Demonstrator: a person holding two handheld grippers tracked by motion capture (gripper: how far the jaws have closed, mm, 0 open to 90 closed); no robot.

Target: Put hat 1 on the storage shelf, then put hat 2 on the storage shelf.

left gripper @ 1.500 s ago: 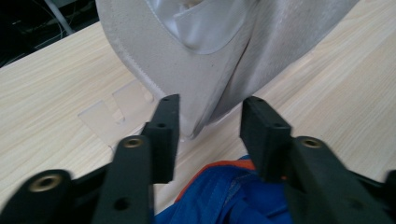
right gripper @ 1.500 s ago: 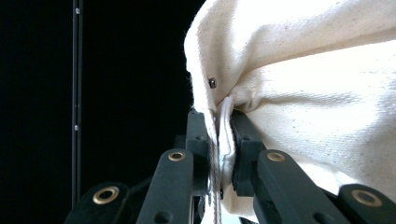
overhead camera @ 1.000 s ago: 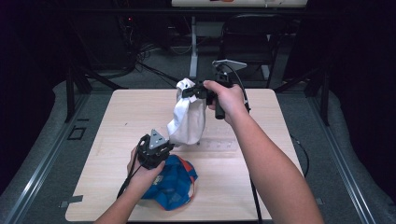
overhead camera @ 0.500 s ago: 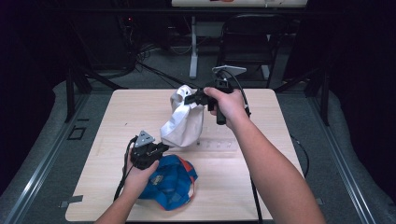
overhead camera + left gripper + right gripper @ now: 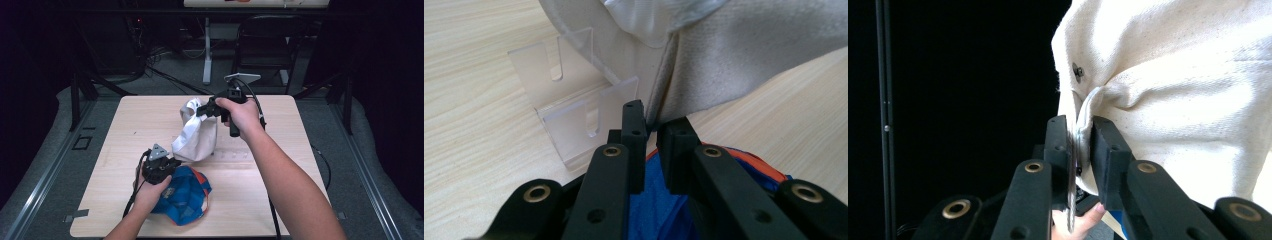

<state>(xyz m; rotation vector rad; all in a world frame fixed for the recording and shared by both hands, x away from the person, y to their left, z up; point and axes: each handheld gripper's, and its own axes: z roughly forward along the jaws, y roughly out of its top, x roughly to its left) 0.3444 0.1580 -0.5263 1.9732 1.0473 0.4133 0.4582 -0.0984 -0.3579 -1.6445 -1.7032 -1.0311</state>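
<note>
Right gripper holds the cream cap lifted over the table, presumably to seat it on the stand; left gripper rests shut on the blue cap.

Left gripper view: jaws closed, empty, beside the clear acrylic stand.

Right gripper view: jaws, just easing wider, pinch the cream cap's edge.

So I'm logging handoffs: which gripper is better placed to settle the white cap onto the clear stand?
Right. The right gripper already pinches the white cap directly above the clear stand; the left gripper holds nothing.
</note>
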